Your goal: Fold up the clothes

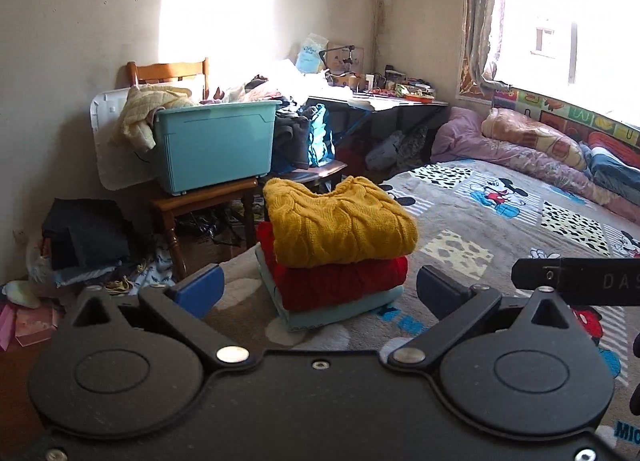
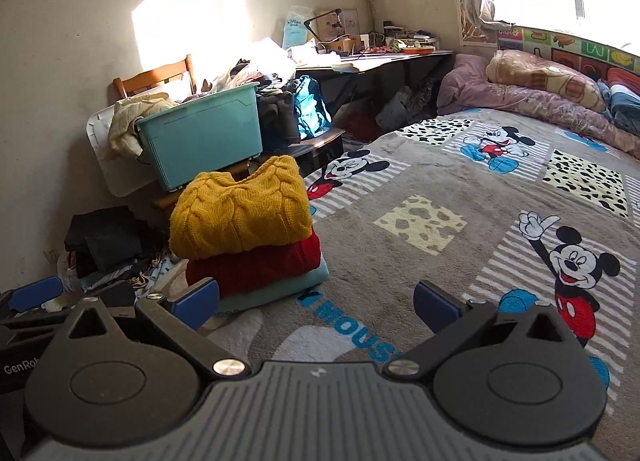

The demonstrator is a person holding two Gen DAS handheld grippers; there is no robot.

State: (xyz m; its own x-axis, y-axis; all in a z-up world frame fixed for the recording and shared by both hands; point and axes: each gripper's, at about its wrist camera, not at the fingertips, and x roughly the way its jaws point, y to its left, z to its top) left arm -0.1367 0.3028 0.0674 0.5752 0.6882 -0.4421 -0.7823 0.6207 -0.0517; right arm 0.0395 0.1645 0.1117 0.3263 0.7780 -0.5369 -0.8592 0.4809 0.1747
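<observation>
Sitting folded on the blanket [image 2: 400, 165], the yellow sweater [image 1: 336, 221] tops a red one [image 1: 344, 281] and a pale green one [image 1: 340, 311]. Both the left gripper [image 1: 320, 285] and the right gripper [image 2: 316, 301] hang spread and empty. More clothes fill the bin [image 1: 216, 145]; whether folding goes on is unclear.

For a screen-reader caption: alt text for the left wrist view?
A stack of three folded clothes, yellow sweater on top, sits on a cartoon-print blanket. The left gripper hovers before it, jaws open and empty.
</observation>
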